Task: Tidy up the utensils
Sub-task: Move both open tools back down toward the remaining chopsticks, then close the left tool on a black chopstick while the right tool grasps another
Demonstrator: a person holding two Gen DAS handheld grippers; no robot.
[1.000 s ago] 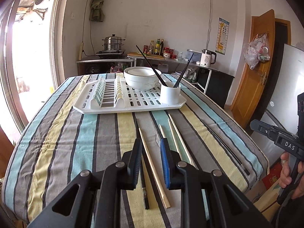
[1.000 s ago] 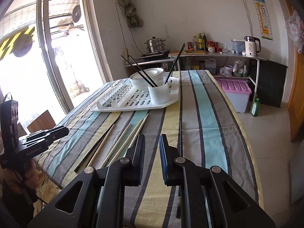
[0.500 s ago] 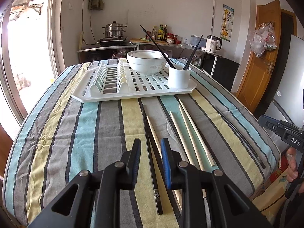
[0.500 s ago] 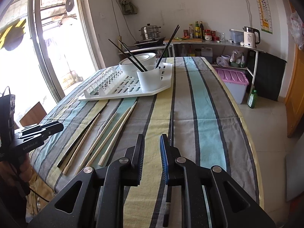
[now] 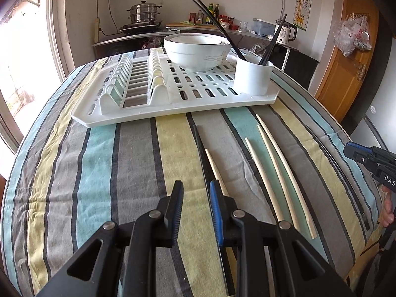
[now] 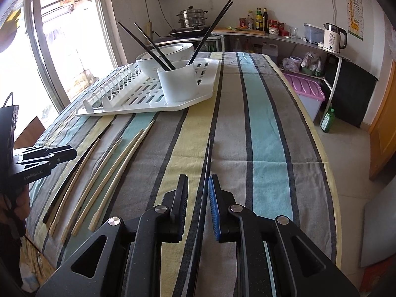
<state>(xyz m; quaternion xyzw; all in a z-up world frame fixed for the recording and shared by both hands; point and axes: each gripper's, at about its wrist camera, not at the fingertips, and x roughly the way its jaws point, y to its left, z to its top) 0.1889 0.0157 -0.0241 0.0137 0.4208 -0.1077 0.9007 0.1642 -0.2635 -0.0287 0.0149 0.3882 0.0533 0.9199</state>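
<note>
A white utensil cup with black chopsticks stands on a white drying rack; it also shows in the right wrist view. Several pale wooden chopsticks and a black chopstick lie on the striped tablecloth. My left gripper is open above the cloth; the black chopstick and one wooden one run under its right finger. My right gripper is open, with another black chopstick lying on the cloth between its fingers. The wooden chopsticks lie to its left.
A white bowl sits on the rack behind the cup. The table's right edge drops to a tiled floor with a purple bin. A counter with a pot, bottles and a kettle stands behind.
Both grippers have moved forward and lower over the table. The black chopstick has come to lie between my right gripper's fingers. Both stay open.
</note>
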